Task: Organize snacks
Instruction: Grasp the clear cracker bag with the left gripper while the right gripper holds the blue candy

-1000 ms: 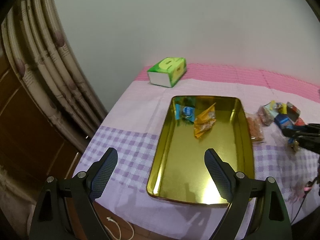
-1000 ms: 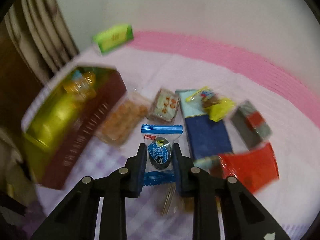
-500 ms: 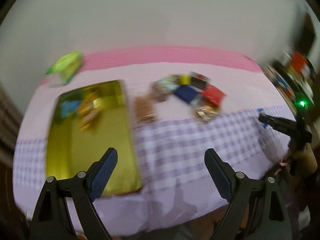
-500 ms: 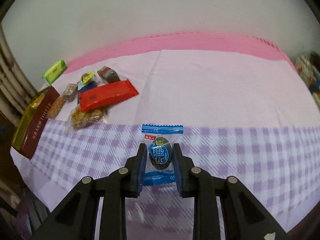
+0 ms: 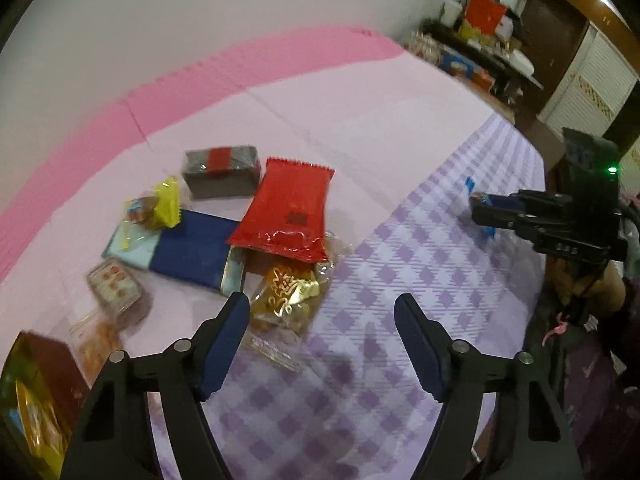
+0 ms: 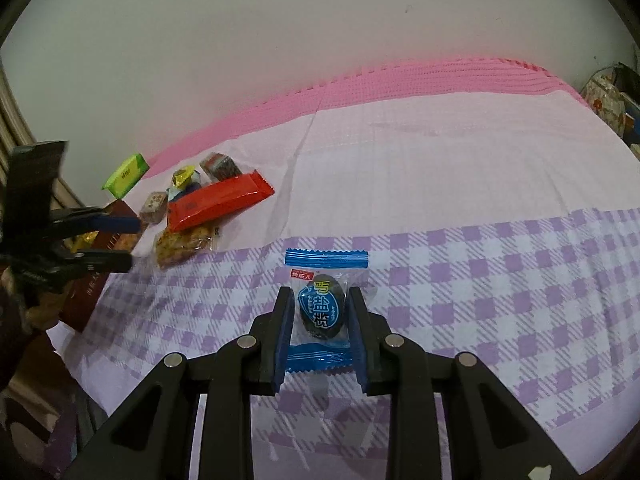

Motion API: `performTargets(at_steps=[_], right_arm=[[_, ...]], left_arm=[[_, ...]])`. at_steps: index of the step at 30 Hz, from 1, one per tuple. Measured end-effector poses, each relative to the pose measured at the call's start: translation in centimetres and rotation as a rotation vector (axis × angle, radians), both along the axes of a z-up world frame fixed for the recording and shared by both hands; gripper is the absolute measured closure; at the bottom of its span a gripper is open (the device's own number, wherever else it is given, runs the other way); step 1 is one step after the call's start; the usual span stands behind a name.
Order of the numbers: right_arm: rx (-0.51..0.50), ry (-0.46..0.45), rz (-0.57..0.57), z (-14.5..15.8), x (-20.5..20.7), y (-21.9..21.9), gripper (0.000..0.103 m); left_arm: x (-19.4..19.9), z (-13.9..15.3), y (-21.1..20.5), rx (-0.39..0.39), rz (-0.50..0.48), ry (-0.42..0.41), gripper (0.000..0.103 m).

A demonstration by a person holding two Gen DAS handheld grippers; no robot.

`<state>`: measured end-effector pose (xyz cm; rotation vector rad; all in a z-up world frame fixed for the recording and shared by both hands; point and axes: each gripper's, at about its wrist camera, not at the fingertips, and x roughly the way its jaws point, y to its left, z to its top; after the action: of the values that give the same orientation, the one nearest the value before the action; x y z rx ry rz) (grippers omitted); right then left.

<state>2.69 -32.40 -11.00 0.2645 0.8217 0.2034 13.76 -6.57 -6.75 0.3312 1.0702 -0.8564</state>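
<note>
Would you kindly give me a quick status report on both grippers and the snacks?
Right gripper shut on blue candy packet, above checked cloth. Left gripper open, empty, hovering by snack pile. Nothing blocking between them.

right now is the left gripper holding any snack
No, the left gripper is open and empty, its fingers spread above the checked tablecloth.

Two hand-held grippers (image 5: 320, 340) (image 6: 320, 332); one blue-wrapped candy (image 6: 322, 312); one red packet (image 5: 286, 210) with six other snacks clustered beside it; one gold tin (image 5: 24, 412); one green box (image 6: 125, 174).
</note>
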Motion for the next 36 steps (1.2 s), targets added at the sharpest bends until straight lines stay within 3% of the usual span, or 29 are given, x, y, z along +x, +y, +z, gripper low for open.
performTargets(at_steps=[6,9,13,17,20,26,30,36], right_arm=[[0.020,0.008,0.015,-0.3,0.3,0.1,0.077],[0.034,0.011,0.016,-0.5,0.4,0.0,0.076],[0.053,0.012,0.009,-0.7,0.5,-0.2,0.076],[0.046,0.009,0.014,-0.6,0.3,-0.2,0.076],[0.039,0.019,0.013,-0.8,0.5,-0.1,0.076],[0.008,0.039,0.004,-1.2,0.7,0.2,0.079],[-0.002,0.036,-0.001,-1.2,0.7,0.4,0.080],[-0.027,0.000,-0.015,-0.8,0.3,0.8,0.081]], left_arm=[[1.0,-1.1,-1.8,0.076,-0.085,-0.015,0.029],[1.7,-1.9,-2.7,0.103,-0.128,0.010,0.044],[2.3,-3.1,-3.7,0.155,-0.169,0.011,0.046],[2.6,-3.1,-3.6,0.146,-0.181,0.007,0.049],[1.8,-3.1,-3.7,0.168,-0.127,-0.039,0.063],[-1.7,-2.5,-2.2,0.116,0.095,-0.015,0.063],[-4.7,-0.9,-1.2,0.043,0.158,0.021,0.063],[-8.5,3.0,0.9,-0.040,0.255,-0.037,0.063]])
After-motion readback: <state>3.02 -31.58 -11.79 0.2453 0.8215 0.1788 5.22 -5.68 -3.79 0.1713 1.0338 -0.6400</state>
